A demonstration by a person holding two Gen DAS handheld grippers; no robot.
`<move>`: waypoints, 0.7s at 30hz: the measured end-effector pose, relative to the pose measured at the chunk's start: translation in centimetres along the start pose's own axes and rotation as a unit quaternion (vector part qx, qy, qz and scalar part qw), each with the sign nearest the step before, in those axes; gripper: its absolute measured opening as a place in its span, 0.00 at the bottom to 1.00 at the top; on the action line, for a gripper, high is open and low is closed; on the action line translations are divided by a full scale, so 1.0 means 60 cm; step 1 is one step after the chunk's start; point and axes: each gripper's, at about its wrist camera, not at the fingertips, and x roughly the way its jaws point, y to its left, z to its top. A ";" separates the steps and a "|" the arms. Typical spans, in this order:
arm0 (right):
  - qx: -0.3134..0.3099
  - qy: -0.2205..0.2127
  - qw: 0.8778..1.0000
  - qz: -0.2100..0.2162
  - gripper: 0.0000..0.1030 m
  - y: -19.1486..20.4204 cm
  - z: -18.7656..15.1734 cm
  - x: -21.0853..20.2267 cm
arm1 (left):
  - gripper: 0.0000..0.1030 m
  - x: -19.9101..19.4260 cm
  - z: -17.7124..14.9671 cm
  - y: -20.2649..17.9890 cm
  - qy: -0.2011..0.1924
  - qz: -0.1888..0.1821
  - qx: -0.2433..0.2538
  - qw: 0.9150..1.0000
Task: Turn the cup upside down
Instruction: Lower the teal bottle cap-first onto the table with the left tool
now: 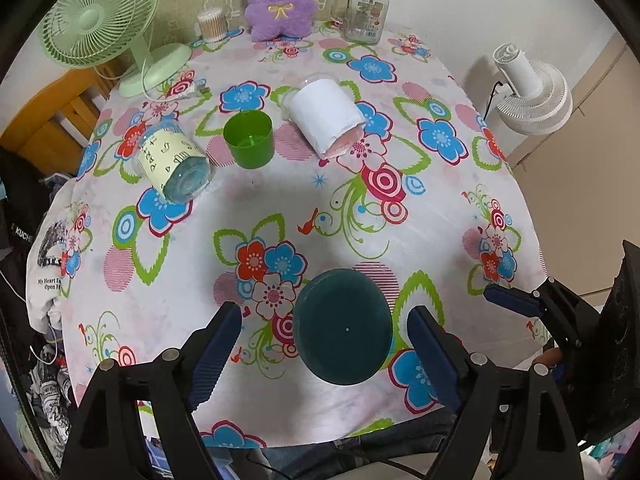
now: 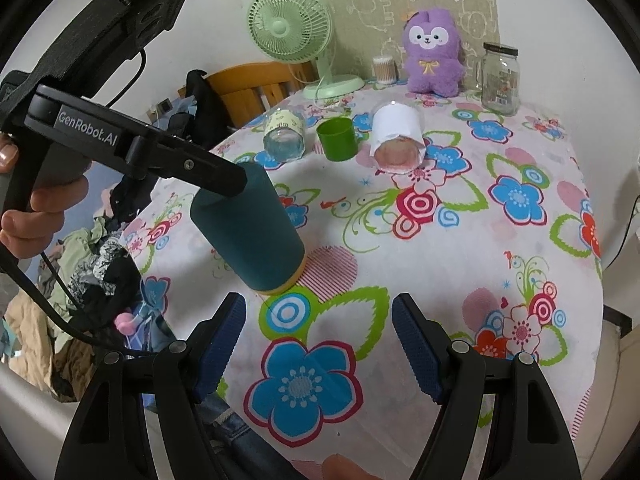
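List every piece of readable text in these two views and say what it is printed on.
"GenRobot.AI": on the left gripper body, right wrist view.
"My Heart Is" / "Open H...", cut off: on the white cloth hanging at the table's left edge.
"KUCHE...", cut off: on the dark item beside it.
Yellow-labelled jar: characters too distorted to read.
Glass jar label: too small to read.

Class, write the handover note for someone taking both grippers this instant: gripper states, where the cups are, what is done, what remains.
Left gripper: open, fingers on either side of the dark teal plastic cup, apparently not clamping it.
Right gripper: open, empty, near the table's front edge.
The teal cup stands upside down on the floral tablecloth, base up, yellowish rim down.
Behind it: small green plastic cup upright; white paper-wrapped cup and clear printed-label cup on their sides.
Done: the teal cup looks flipped. Left: withdraw the left gripper.
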 end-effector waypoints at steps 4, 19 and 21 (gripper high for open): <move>-0.006 -0.001 1.000 -0.009 0.76 0.006 0.008 -0.003 | 0.86 -0.014 -0.001 0.007 -0.020 -0.005 -0.001 1.000; -0.026 -0.014 0.999 -0.029 0.89 0.049 0.043 -0.006 | 0.87 -0.045 -0.025 0.054 -0.089 -0.021 -0.033 0.995; -0.031 -0.022 0.999 -0.035 0.94 0.055 0.045 -0.009 | 0.88 -0.052 -0.030 0.061 -0.104 -0.020 -0.036 0.994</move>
